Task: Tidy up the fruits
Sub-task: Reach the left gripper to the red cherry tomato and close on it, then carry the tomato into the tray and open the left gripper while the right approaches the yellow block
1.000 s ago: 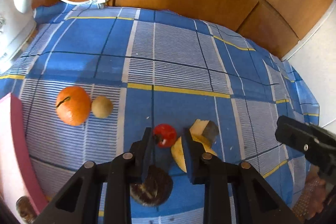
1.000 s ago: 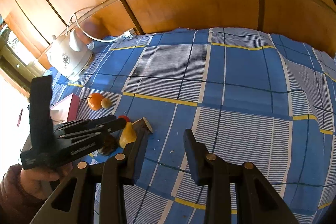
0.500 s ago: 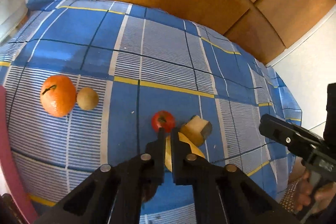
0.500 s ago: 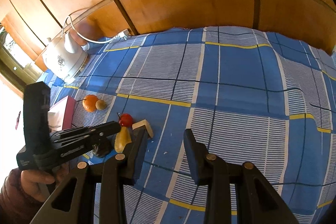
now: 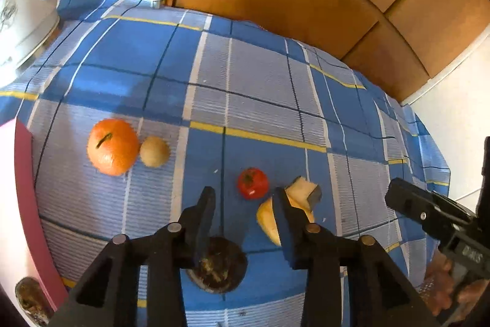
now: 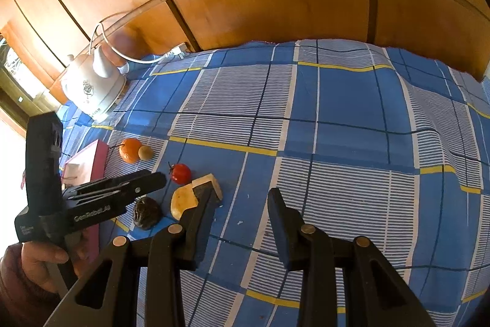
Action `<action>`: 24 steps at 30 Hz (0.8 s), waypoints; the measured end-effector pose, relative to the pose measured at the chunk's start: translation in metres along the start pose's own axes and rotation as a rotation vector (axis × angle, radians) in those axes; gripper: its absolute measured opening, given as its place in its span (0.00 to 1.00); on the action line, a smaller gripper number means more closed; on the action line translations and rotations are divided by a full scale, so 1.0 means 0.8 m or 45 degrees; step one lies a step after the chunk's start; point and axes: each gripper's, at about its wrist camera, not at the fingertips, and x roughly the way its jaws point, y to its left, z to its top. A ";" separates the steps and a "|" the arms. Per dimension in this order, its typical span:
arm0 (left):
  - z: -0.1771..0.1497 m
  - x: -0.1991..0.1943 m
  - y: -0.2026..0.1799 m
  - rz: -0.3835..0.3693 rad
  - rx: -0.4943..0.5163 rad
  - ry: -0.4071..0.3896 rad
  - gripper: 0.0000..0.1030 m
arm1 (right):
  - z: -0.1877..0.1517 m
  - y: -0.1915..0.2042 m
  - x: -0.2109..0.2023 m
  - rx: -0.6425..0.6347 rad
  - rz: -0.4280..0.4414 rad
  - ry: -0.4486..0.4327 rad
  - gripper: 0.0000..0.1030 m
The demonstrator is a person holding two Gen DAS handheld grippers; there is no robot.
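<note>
Fruits are seen scattered on a table covered by a blue, white and yellow checked cloth [image 5: 260, 75], slightly rumpled; a dimpled round orange [image 5: 112, 146] is touched by a small dull tan fruit [image 5: 154, 151]; a glossy red tomato-like fruit [image 5: 253, 183] lies just beside a pale cut wedge with a dark end [image 5: 303, 192] and a smooth yellow piece [image 5: 267, 218]; a dark, wrinkled round fruit [image 5: 219, 264] is seen below the left gripper [image 5: 243, 206], whose black fingers are opening with nothing between them.

Only in the right wrist view is the whole white kettle [image 6: 92, 89] shown, with its white cord, and the hand [image 6: 36, 261] holding the left gripper; the right gripper [image 6: 240, 207] is held released above bare cloth.

A pink box edge [image 5: 23, 173] is seen at the left; glossy wooden panels [image 6: 275, 5] rise behind the table.
</note>
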 end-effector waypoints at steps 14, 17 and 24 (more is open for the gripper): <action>0.008 0.035 -0.009 0.053 -0.030 0.037 0.24 | 0.001 0.011 0.001 -0.058 0.087 -0.004 0.35; 0.001 0.009 -0.001 0.027 -0.053 -0.030 0.24 | -0.003 0.027 0.006 -0.135 0.163 0.020 0.35; -0.023 -0.066 0.006 0.001 -0.048 -0.179 0.24 | -0.020 0.053 0.036 -0.250 0.279 0.153 0.35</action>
